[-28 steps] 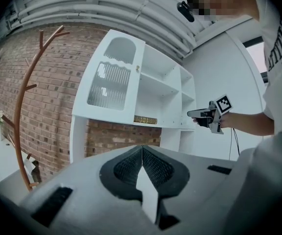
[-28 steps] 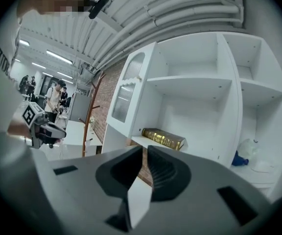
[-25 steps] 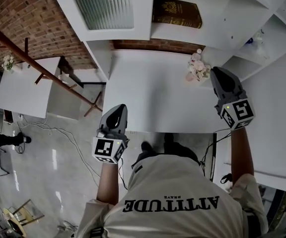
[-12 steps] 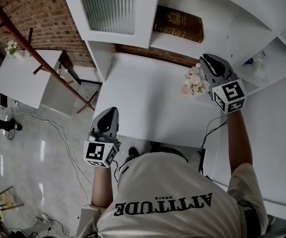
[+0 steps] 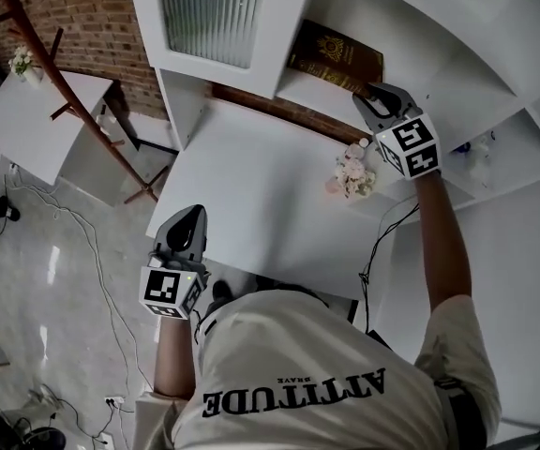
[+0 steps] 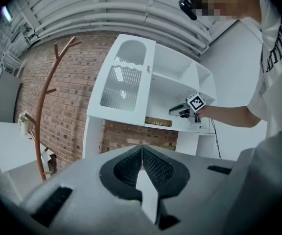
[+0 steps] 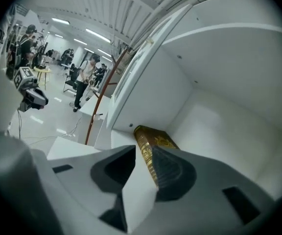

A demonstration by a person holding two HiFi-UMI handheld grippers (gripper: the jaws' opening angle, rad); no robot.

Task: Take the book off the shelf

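Brown leather-look hardback book (image 5: 334, 56) with gold stamping lies flat in the white shelf (image 5: 420, 45) compartment above a white desk (image 5: 251, 176). The right gripper (image 5: 369, 93) is at the book's near corner. Its jaws have just been opening, and the gilt spine shows in the gap, unclamped. The left gripper (image 5: 193, 216) hangs closed and empty.

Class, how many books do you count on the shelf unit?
1. The book lies flat on the open shelf, beside the ribbed glass door. More may be hidden behind that door.
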